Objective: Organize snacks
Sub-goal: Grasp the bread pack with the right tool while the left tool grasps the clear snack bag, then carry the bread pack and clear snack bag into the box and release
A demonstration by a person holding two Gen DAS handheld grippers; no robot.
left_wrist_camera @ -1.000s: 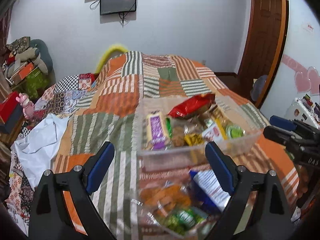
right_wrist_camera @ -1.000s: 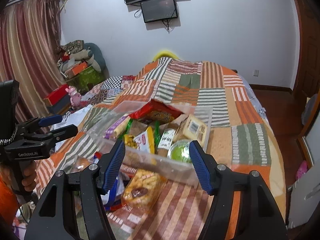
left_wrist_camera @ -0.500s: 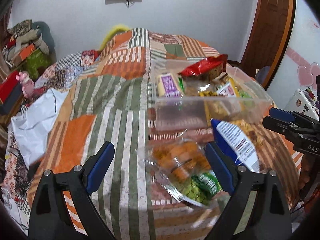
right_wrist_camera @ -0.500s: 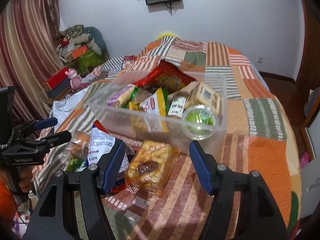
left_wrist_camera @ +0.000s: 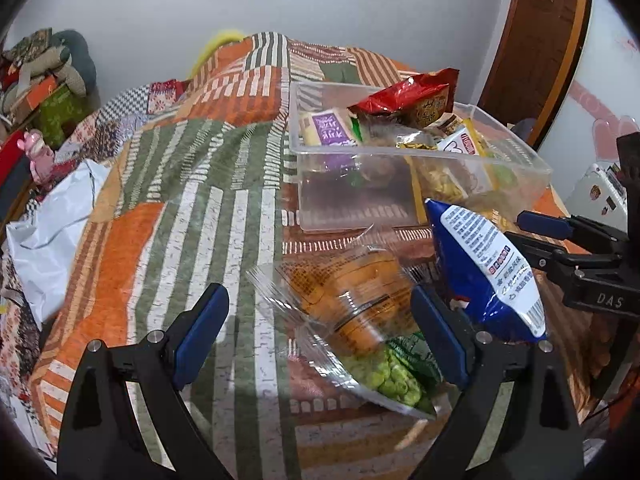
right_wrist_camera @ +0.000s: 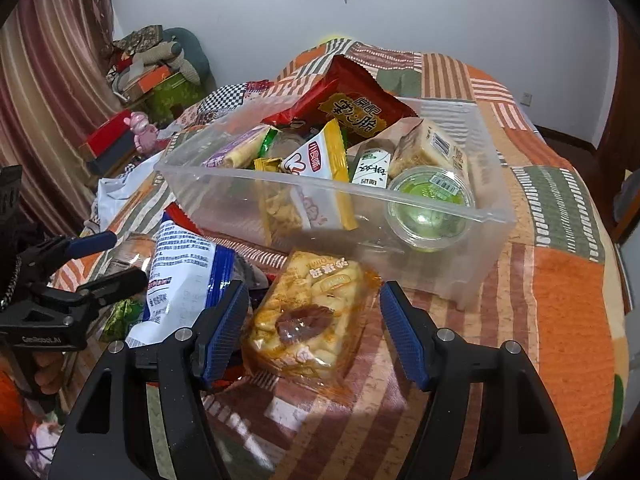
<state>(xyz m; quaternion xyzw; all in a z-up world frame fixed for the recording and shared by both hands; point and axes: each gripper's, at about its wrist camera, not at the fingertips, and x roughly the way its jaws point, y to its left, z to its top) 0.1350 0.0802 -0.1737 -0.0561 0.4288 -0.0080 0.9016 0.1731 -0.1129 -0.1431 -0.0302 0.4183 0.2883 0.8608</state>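
My left claw [left_wrist_camera: 320,332] stands wide, holding nothing, with a clear packet of orange snacks and green beans [left_wrist_camera: 356,328] between its fingers at lower centre of the left view. A blue-and-white bag [left_wrist_camera: 488,268] leans just right of it. My right claw [right_wrist_camera: 314,334] is wide too, framing a yellow cracker packet [right_wrist_camera: 308,316] on the patchwork bed [right_wrist_camera: 568,300]. The clear bin [right_wrist_camera: 448,248], centre frame, holds several snacks, a red bag [right_wrist_camera: 352,108] on top.

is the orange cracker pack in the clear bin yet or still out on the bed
Still out. The orange cracker pack lies on the quilt before the clear bin, between the open right tongs.
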